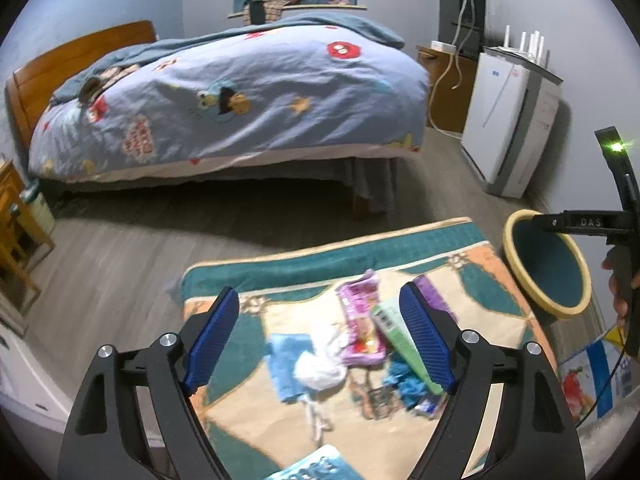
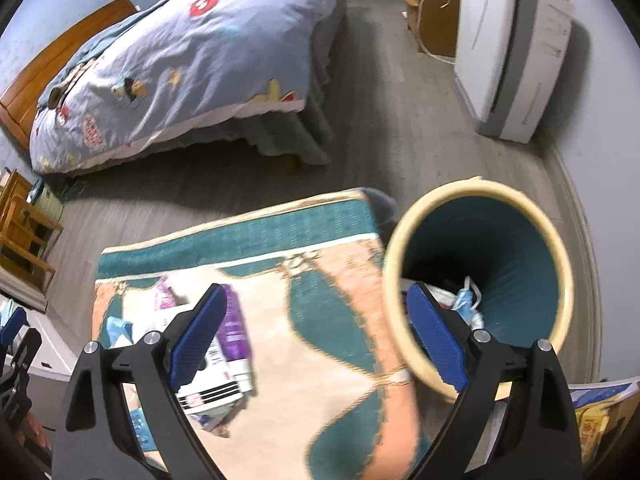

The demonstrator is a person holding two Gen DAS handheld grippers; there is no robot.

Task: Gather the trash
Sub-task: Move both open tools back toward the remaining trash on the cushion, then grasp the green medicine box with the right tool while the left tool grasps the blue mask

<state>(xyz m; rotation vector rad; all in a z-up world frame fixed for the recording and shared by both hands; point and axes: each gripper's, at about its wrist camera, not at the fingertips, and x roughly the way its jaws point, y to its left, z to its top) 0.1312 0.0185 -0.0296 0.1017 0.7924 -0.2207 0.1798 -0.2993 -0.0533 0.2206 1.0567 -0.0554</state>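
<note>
Trash lies on a patterned rug (image 1: 280, 320): a crumpled white tissue (image 1: 320, 364), a pink wrapper (image 1: 360, 320), a green packet (image 1: 394, 332), a blue wrapper (image 1: 286, 360) and a purple packet (image 2: 236, 324). My left gripper (image 1: 320, 340) is open above this pile, holding nothing. My right gripper (image 2: 316, 340) is open and empty, between the rug's trash and a teal bin with a cream rim (image 2: 480, 256). The bin stands at the rug's right edge and holds some white and blue trash (image 2: 466, 304). The bin also shows in the left wrist view (image 1: 548, 264).
A bed with a blue cartoon quilt (image 1: 240, 92) stands behind the rug. A white appliance (image 1: 508, 120) stands by the right wall. Wooden furniture (image 1: 16, 232) is at the left. A picture book (image 1: 588, 380) lies right of the rug.
</note>
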